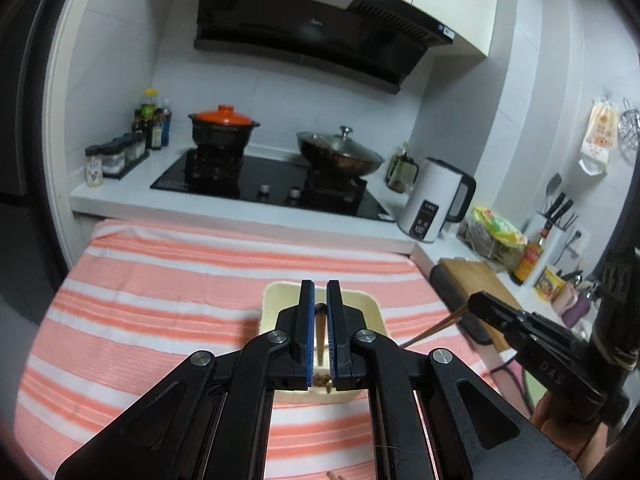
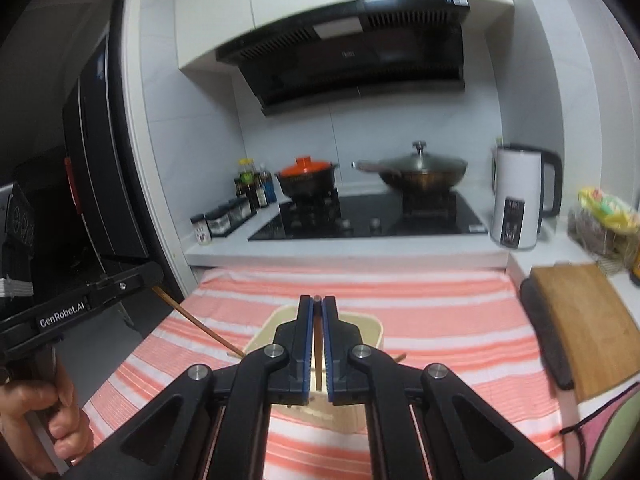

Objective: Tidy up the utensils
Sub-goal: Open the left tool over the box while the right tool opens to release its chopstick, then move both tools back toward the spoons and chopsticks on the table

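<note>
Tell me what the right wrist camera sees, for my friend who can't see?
The right gripper pinches a brown chopstick above a cream holder on a striped cloth. The left gripper holds another chopstick.

The striped cloth looks soft, ribbed and matt. The cream holder seems smooth plastic. The chopsticks are brown wood, as is the cutting board. The stove top is glossy black.

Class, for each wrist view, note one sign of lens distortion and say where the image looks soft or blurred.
Left wrist view: range hood and counter edge bow, corners vignette black; the cloth looks soft. Right wrist view: the fridge door curves strongly; the noodle packet at the rim smears.
</note>
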Demonstrator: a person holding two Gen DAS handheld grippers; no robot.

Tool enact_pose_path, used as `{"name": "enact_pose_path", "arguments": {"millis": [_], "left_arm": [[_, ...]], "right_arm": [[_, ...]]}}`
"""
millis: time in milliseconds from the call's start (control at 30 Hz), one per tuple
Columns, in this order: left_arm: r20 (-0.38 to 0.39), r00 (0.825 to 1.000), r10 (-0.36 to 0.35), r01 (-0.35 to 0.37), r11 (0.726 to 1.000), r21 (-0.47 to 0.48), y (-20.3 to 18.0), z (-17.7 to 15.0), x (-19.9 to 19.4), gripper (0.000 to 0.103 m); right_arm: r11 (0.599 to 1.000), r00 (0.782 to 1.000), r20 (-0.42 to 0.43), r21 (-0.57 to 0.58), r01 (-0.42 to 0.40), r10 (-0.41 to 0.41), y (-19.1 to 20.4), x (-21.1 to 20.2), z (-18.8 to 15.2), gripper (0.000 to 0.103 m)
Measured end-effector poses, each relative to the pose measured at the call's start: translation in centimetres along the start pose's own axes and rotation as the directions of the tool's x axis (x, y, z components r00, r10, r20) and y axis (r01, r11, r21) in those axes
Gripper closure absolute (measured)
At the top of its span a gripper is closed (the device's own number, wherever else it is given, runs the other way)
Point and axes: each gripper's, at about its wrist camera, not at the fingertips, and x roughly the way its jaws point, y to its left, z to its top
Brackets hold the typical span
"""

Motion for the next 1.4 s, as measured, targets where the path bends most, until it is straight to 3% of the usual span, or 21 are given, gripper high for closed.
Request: {"name": "enact_pose_path", "arguments": {"millis": [167, 200, 267, 300, 333, 367, 400, 500, 633, 833, 967, 1200, 1400], "left_arm": [[-0.064, 0.998, 0.004, -0.003, 1.0, 0.025, -0.3, -1.3, 1.3, 0.099], [-0.073, 0.997, 0.008, -0.006, 1.0, 0.025, -0.3, -1.5, 1.4, 0.094], [-0.085, 0.996, 0.011, -0.009, 1.0, 0.02, -0.1, -2.0, 1.1, 0.059], [-0.079, 0.997, 0.019, -0.017, 1.0, 0.018, 0.0, -2.2, 0.6, 0.034], [-0.069, 0.997, 0.029, -0.028, 0.999, 0.024, 0.2, -2.5, -0.1, 0.023], [-0.066, 0.997, 0.034, -0.031, 0.999, 0.039, 0.2, -2.8, -0.9, 0.021], [-0.073, 0.997, 0.033, -0.029, 0.998, 0.062, 0.3, -3.3, -1.8, 0.02], [-0.125, 0.991, 0.044, -0.029, 0.992, 0.121, 0.8, -5.3, -4.0, 0.013], [-0.205, 0.977, 0.054, -0.021, 0.987, 0.16, 1.5, -10.5, -7.3, 0.009], [-0.286, 0.953, 0.104, -0.065, 0.988, 0.142, 1.6, -21.0, -11.0, 0.009], [-0.33, 0.942, 0.061, -0.046, 0.998, 0.051, 2.3, -25.6, -11.8, 0.009], [-0.301, 0.945, 0.131, -0.12, 0.991, 0.055, 1.4, -27.7, -11.9, 0.009], [-0.337, 0.936, 0.101, -0.097, 0.995, 0.03, 1.0, -29.3, -11.6, 0.009]], "right_arm": [[1.0, 0.999, -0.047, 0.004, -0.006, 0.006, -0.2, 1.3, -1.5, 0.098], [1.0, 0.998, -0.058, 0.006, -0.013, 0.013, -0.3, 1.6, -1.6, 0.097], [1.0, 0.997, -0.066, 0.008, -0.028, 0.029, -0.2, 1.7, -1.9, 0.092], [0.999, 0.997, -0.064, 0.005, -0.036, 0.037, -0.1, 1.5, -2.0, 0.086], [0.999, 0.998, -0.051, 0.006, -0.042, 0.043, 0.0, 0.9, -2.0, 0.063], [0.999, 0.998, -0.031, 0.007, -0.046, 0.046, 0.0, 0.2, -2.1, 0.043], [0.999, 0.999, -0.01, 0.002, -0.047, 0.047, 0.1, -0.7, -2.2, 0.04], [0.998, 1.0, 0.014, -0.057, -0.027, 0.027, 0.5, -3.7, -2.8, 0.04], [0.992, 1.0, 0.009, -0.121, 0.025, -0.024, 0.3, -7.5, -5.9, 0.035], [0.976, 0.984, -0.133, -0.201, 0.089, -0.117, -0.5, -10.8, -15.7, 0.032], [0.971, 0.954, -0.23, -0.189, 0.148, -0.19, -2.1, -12.8, -22.4, 0.032], [0.95, 0.909, -0.293, -0.197, 0.244, -0.295, -4.4, -14.6, -27.7, 0.032], [0.969, 0.924, -0.299, -0.138, 0.206, -0.239, -4.9, -15.0, -28.6, 0.032]]}}
